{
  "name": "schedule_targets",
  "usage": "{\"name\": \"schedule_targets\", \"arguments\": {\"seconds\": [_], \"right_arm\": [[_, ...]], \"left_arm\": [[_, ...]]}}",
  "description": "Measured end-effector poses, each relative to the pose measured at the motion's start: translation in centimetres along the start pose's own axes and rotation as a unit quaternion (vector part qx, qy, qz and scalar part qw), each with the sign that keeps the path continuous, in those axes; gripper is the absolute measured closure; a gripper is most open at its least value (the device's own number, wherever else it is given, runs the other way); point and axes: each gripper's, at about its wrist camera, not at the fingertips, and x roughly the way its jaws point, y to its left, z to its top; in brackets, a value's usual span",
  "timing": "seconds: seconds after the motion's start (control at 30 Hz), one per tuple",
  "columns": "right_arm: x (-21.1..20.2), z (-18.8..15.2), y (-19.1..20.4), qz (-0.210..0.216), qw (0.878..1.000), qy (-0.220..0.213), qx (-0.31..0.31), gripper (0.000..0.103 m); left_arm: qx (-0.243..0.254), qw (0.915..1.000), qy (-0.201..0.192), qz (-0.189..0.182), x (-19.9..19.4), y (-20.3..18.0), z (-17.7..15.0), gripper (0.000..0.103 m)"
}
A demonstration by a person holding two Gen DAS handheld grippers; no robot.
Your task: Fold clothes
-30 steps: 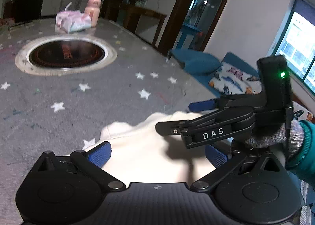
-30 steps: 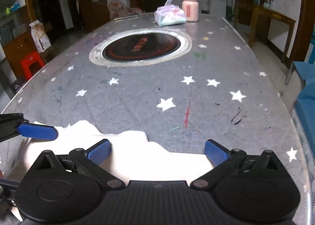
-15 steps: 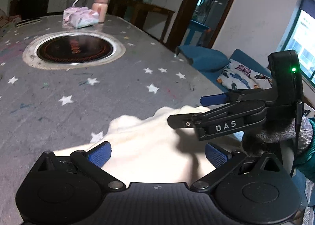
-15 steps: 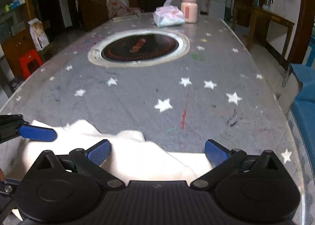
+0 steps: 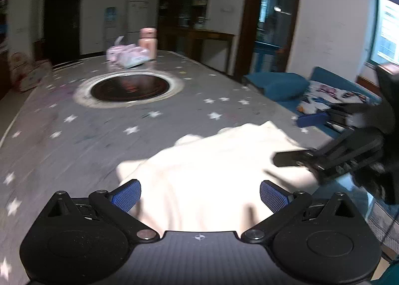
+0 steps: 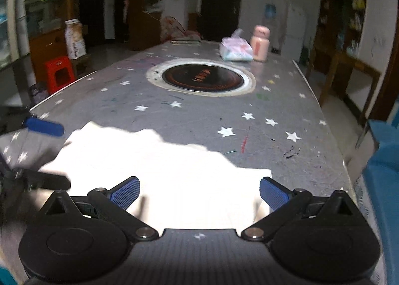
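While both grippers gape, cream garment (image 5: 212, 167) lies on table (image 5: 74, 140)

— What sort of place was it?

— A home, a living and dining room. A long grey table (image 6: 286, 100) with printed stars had a round cooktop (image 6: 202, 78) set into it, with a tissue pack (image 6: 235, 50) and a pink bottle (image 6: 259, 43) at its far end.

— Anything else?

— A blue sofa (image 5: 279, 85) with a patterned cushion (image 5: 331, 96), a red stool (image 6: 59, 73), dark wooden shelves (image 5: 192, 3), and what was probably a fridge (image 6: 295, 28), though blurred.
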Motion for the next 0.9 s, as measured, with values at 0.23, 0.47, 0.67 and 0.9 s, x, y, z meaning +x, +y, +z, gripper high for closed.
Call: {"name": "schedule_targets", "arguments": {"seconds": [0.23,0.47,0.67,0.9], "right_arm": [[-0.5,-2.9,3.1,-0.010,0.997,-0.015,-0.080,0.000],[-1.9,-2.7,2.2,0.010,0.998,-0.033,-0.044,0.000],[-1.0,-3.3,1.5,0.077,0.997,0.023,-0.008,0.000],[-2.4,-2.4,-2.9,0.035,0.997,-0.006,0.065,0.000]], "left_arm": [[-0.036,0.9969,0.018,0.068,-0.4,1.8,-2.3,0.001],[-0.035,0.9952,0.025,0.088,-1.0,2.2,-3.1,0.000],[-0.043,0.9954,0.023,0.083,-1.4,2.5,-3.0,0.000],[-0.060,0.9944,0.021,0.085,-1.6,3.5,-2.9,0.000]]}}
